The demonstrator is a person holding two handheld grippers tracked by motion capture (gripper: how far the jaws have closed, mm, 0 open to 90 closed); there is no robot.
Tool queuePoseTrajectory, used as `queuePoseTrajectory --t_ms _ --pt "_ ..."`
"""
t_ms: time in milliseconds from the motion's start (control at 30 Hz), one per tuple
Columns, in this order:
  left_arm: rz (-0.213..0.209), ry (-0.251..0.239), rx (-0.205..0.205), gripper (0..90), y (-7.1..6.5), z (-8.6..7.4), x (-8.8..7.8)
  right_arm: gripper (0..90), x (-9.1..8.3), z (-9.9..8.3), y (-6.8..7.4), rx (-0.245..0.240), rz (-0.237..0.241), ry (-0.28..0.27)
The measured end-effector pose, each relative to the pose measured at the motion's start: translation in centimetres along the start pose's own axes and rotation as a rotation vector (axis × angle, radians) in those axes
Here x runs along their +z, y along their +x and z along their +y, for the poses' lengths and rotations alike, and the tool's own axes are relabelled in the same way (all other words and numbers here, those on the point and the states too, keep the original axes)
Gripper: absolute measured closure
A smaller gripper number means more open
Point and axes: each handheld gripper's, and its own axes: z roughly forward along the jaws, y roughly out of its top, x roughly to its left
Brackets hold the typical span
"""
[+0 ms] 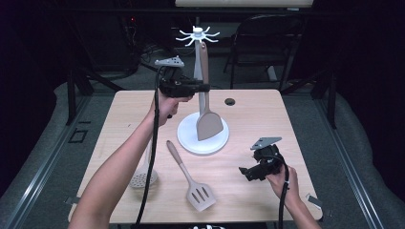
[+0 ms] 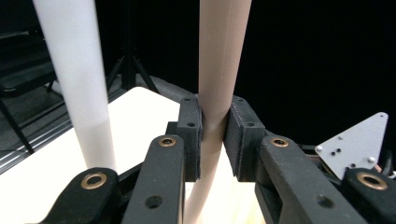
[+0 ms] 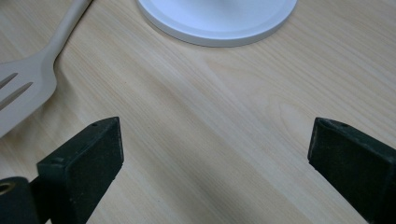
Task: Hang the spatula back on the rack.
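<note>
A white utensil stand (image 1: 197,71) with a hook crown rises from a round white base (image 1: 203,138) at the table's middle. A beige solid spatula (image 1: 208,121) hangs upright beside the pole, blade down over the base. My left gripper (image 1: 203,88) is shut on its handle (image 2: 215,79), with the white pole (image 2: 74,79) just to the left in the left gripper view. My right gripper (image 1: 244,171) rests low near the table's front right, open with bare wood between its pads (image 3: 86,163). The base's rim (image 3: 219,32) lies ahead of it.
A beige slotted spatula (image 1: 193,183) lies on the wooden table (image 1: 258,114) in front of the base; its blade (image 3: 21,100) shows in the right gripper view. A beige perforated spoon (image 1: 143,177) lies at the front left under my left forearm. A dark chair (image 1: 267,38) stands behind the table.
</note>
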Motion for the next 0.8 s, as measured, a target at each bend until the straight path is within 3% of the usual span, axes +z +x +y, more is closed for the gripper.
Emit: queuePoseTrajectory --t_ms 467,633,800 --pt "0.051 0.012 0.021 77.0 0.53 0.21 0.43 2.8 0.18 -0.04 0.02 -0.003 0.006 0.011" --pt "0.107 0.022 0.056 76.2 0.14 0.2 0.46 2.8 0.23 -0.06 0.04 -0.003 0.011 0.016" --pt "0.117 0.024 0.051 67.2 0.02 0.16 0.31 2.8 0.17 -0.02 0.11 -0.005 0.012 0.016"
